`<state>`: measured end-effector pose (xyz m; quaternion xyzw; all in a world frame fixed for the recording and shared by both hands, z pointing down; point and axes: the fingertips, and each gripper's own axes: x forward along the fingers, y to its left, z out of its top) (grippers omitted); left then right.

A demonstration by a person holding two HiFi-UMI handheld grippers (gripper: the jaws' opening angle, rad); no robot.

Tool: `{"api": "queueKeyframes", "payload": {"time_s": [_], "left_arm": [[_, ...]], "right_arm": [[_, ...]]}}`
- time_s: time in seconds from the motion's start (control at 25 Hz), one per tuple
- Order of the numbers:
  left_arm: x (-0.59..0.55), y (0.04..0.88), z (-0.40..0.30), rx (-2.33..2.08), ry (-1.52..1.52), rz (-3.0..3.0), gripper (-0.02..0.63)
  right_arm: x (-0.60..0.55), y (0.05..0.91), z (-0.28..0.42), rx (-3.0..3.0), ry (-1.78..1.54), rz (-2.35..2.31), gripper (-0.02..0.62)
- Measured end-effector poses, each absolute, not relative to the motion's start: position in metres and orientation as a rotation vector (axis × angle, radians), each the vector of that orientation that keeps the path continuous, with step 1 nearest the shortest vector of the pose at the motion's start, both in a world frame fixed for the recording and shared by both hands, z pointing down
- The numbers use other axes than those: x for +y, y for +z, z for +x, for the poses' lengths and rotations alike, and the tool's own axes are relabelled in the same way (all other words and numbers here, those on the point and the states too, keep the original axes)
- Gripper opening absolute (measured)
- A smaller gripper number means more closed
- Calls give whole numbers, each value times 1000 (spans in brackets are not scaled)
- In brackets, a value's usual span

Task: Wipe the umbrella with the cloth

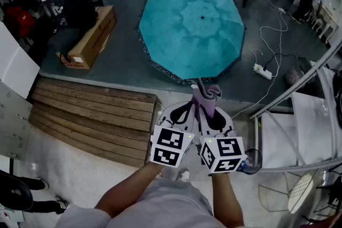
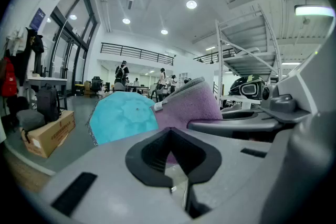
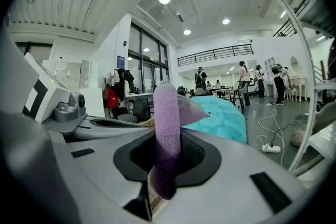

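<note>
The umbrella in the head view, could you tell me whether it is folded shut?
No, the umbrella is fully open, its teal canopy spread wide in a round dome.

Teal umbrella (image 1: pixel 192 29), purple cloth (image 1: pixel 206 100)

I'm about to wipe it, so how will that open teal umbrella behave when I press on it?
Umbrella rests open on the floor, unheld, so it'll probably skid or rock. Its fabric canopy likely dents under pressure.

1. Bare grey floor (image 1: pixel 123 64) rings the open umbrella (image 1: pixel 191 29) at frame centre.
2. Cardboard box (image 1: pixel 91 37) blocks the upper left, with a wooden pallet (image 1: pixel 93 115) at lower left.
3. Power strip (image 1: pixel 263 71) and metal frame (image 1: pixel 299 88) crowd the right.
</note>
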<state>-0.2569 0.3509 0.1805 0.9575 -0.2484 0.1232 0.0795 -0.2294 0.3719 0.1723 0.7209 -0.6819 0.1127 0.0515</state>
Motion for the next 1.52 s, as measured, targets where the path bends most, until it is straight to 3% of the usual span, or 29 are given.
{"api": "queueKeyframes", "payload": {"time_s": [0.96, 1.52], "left_arm": [[346, 190, -197, -853, 381, 2820, 5], [268, 221, -178, -937, 402, 2748, 5]], "right_arm": [[373, 182, -164, -2156, 378, 2135, 77], [297, 205, -140, -2212, 405, 2049, 77]]}}
